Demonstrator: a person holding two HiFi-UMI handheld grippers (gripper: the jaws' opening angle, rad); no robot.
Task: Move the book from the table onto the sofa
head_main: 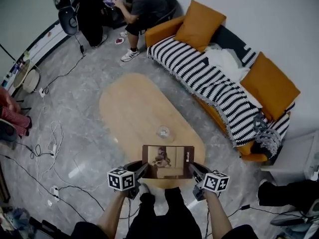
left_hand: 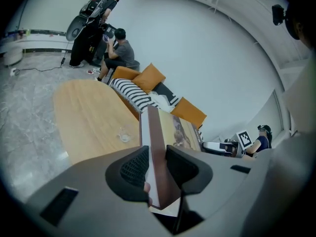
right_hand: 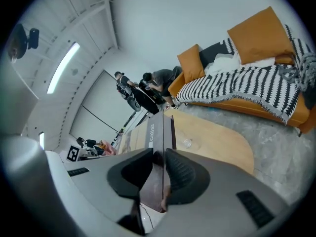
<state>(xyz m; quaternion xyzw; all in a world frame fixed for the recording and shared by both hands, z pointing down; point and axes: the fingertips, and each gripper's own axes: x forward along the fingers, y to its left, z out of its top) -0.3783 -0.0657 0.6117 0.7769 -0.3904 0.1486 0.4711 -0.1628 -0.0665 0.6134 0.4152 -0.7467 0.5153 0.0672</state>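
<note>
A brown hardcover book (head_main: pixel 167 161) with a picture on its cover hangs level in the air above the near end of the oval wooden table (head_main: pixel 134 108). My left gripper (head_main: pixel 141 171) is shut on the book's left edge (left_hand: pixel 157 157), its pads pressing both faces. At the opposite edge (right_hand: pixel 160 152) my right gripper (head_main: pixel 193 171) is shut the same way. The orange sofa (head_main: pixel 164 29) with a black-and-white striped throw (head_main: pixel 209 81) runs along the far right wall.
A small clear glass dish (head_main: pixel 163 132) sits on the table just beyond the book. Orange cushions (head_main: pixel 199 24) and white cloth (head_main: pixel 224 61) lie on the sofa. A seated person (head_main: pixel 142 9) is at the sofa's far end. Cables (head_main: pixel 50 138) trail over the grey floor on the left.
</note>
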